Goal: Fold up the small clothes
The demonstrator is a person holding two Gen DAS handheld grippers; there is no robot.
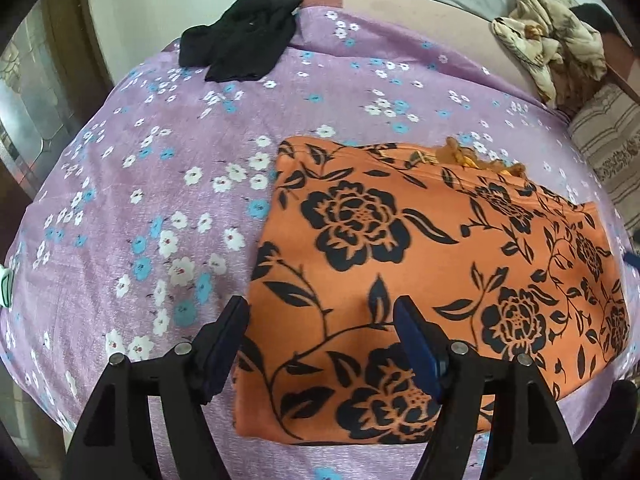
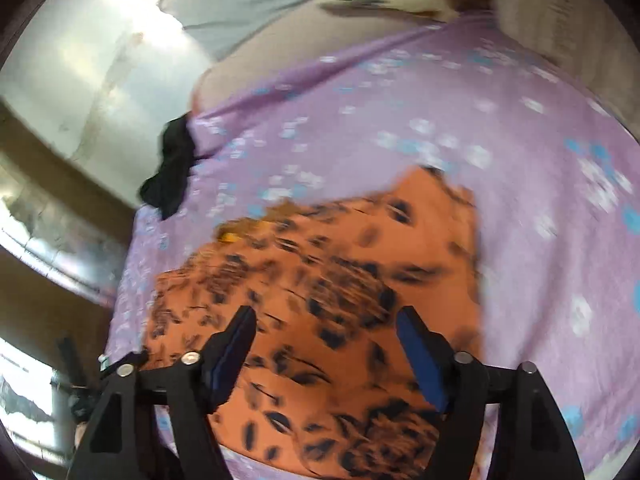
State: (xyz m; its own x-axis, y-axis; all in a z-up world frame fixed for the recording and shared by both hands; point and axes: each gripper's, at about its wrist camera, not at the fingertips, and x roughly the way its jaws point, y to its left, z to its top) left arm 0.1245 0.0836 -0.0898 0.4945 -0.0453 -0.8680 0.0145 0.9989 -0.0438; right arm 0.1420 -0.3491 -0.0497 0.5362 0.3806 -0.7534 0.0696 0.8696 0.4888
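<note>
An orange cloth with black flowers (image 1: pixel 420 264) lies folded flat as a rough rectangle on the purple flowered bedsheet (image 1: pixel 160 184). My left gripper (image 1: pixel 320 312) hangs open above the cloth's near left corner, nothing between its blue pads. In the blurred right wrist view the same orange cloth (image 2: pixel 340 280) lies below my right gripper (image 2: pixel 326 320), which is open and empty over the cloth's near part. A frayed yellowish edge (image 1: pixel 476 156) shows at the cloth's far side.
A black garment (image 1: pixel 240 44) lies crumpled at the far left edge of the bed. A cream patterned cloth (image 1: pixel 548 44) is heaped at the far right, beside a striped cushion (image 1: pixel 612 148). The bed's left edge drops to a wall and floor.
</note>
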